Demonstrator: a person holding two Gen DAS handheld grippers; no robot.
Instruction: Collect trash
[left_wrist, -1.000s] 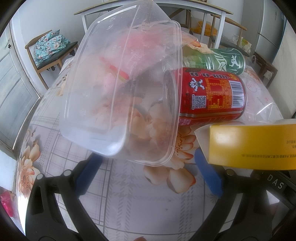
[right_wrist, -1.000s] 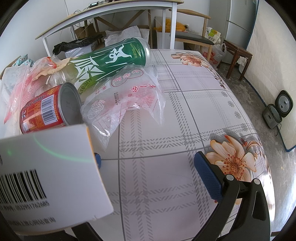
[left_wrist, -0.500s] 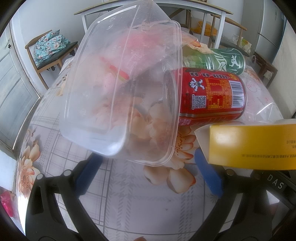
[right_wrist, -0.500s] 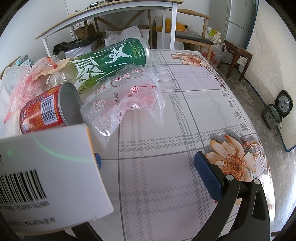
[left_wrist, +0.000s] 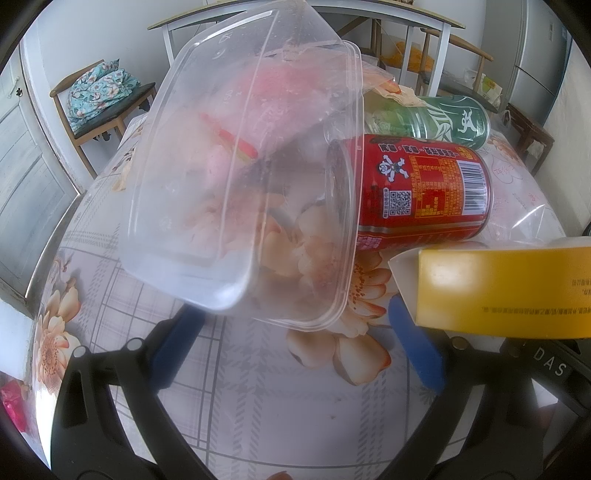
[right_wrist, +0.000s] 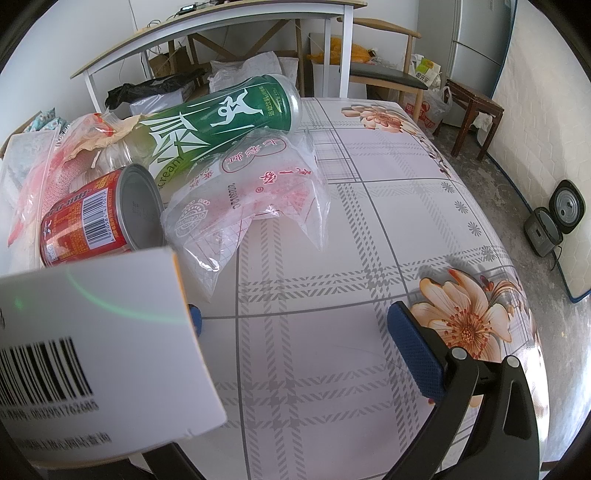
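Clear container (left_wrist: 243, 177) ahead of fingers (left_wrist: 177, 343).

The right claw (right_wrist: 295, 343) stands wide apart over the floral worktop (right_wrist: 332, 295), its left finger mostly hidden behind a white box (right_wrist: 99, 332) with a barcode. Toward the worktop's far left corner a red can (right_wrist: 92, 218) lies on its side, touching a clear printed plastic bag (right_wrist: 251, 192). A green can (right_wrist: 221, 122) lies just behind the bag.
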